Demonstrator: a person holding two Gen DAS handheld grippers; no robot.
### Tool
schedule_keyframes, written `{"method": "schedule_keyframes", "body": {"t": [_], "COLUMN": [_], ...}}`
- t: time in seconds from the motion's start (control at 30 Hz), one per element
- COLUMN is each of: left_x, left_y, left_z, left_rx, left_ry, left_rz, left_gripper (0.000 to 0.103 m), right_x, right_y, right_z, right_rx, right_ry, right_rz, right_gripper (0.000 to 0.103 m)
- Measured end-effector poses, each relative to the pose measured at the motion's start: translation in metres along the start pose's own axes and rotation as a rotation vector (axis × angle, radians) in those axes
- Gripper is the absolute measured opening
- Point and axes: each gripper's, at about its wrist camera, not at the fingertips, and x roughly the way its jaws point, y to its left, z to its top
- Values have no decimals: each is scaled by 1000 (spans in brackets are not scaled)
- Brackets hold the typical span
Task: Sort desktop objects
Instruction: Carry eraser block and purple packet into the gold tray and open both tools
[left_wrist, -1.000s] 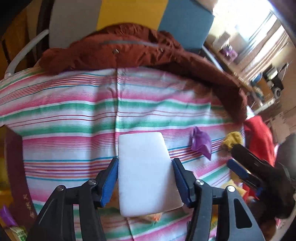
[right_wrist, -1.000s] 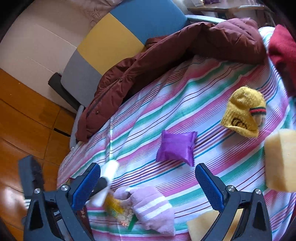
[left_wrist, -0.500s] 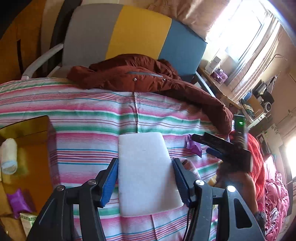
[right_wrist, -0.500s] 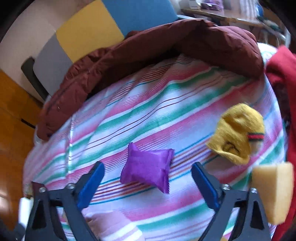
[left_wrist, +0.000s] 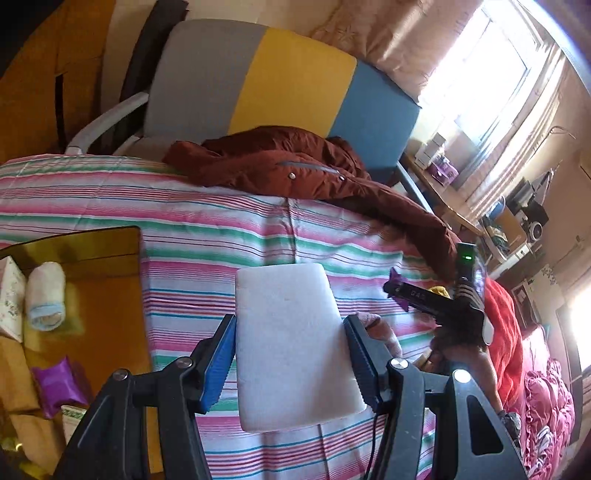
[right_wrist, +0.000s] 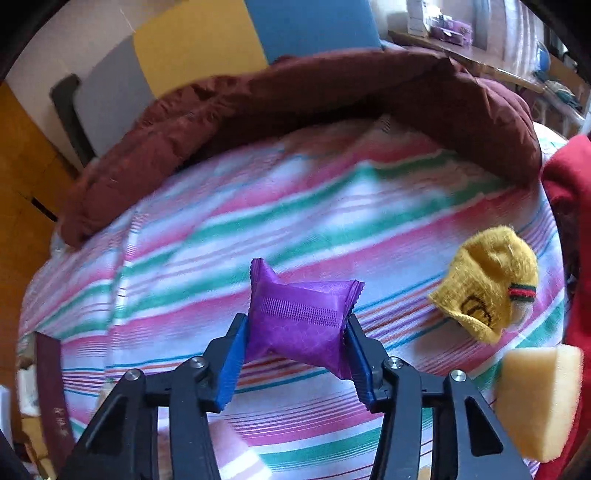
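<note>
We hold the white sponge (left_wrist: 295, 347) in our left gripper (left_wrist: 291, 360) above the striped bench (left_wrist: 207, 221), while our right gripper (right_wrist: 295, 354) is closing on the purple packet (right_wrist: 299, 317), next to be lifted toward the box (left_wrist: 107, 288)

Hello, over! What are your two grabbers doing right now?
Left hand-held gripper holds white foam pad. Right hand-held gripper closing on purple packet. Nothing in the way.

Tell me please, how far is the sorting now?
Partly done: the box already holds a rolled sock and a purple packet. In hand: the left gripper carries a white sponge; the right gripper is closing on another purple packet. Left: the yellow sock, yellow sponge and pink sock.
</note>
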Motion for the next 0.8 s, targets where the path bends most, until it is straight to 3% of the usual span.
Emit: {"method": "schedule_keyframes", "body": {"t": [0.23, 0.47, 0.6, 0.8], "left_x": [-43, -93, -101, -99], "left_y": [28, 81, 122, 184], "left_z": [2, -4, -17, -46], "left_rx": [-41, -109, -151, -249], "left_ry": [-82, -166, -158, -90], "left_rz": [58, 143, 208, 237], "left_gripper": [59, 59, 59, 59], "right_x": [-46, -78, -89, -98], "right_y": [38, 110, 163, 245], "right_z": [-7, -39, -75, -135], "right_rx": [-105, -257, -374, -542], "right_ry": [-101, -105, -70, -17], "right_rz": [229, 420, 506, 609], "right_gripper": [52, 52, 52, 52]}}
